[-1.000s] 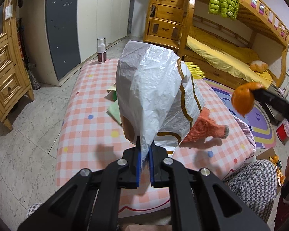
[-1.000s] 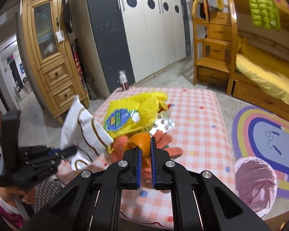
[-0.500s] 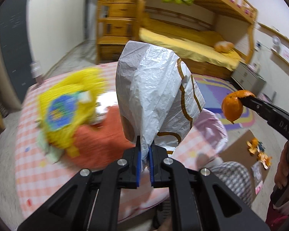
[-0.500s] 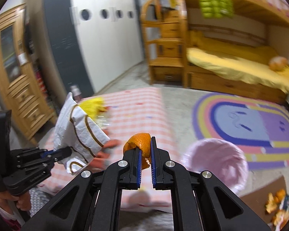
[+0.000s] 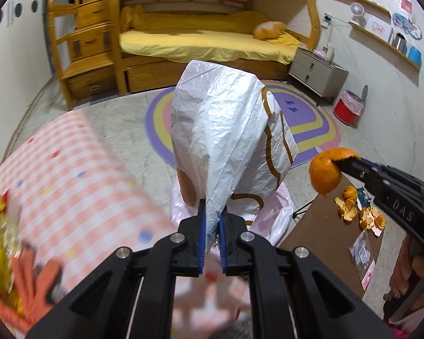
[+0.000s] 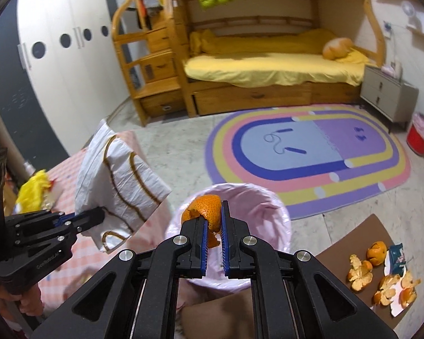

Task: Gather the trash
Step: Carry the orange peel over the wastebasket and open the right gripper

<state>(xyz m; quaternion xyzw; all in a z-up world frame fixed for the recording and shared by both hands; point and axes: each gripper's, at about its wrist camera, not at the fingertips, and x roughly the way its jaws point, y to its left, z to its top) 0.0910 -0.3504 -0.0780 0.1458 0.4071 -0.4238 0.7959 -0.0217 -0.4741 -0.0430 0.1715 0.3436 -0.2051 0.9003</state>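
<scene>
Over the pink bin [image 6: 271,206], my right claw [image 6: 213,223] pinches an orange peel [image 6: 205,209] while my left claw [image 5: 212,223], starting to open, has the white bag [image 5: 226,141] between its pads, which might, I think, fall beside the bin.

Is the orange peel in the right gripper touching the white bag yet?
Apart. The left wrist view shows open floor between the orange peel and the white bag; the right wrist view shows that gap too.
</scene>
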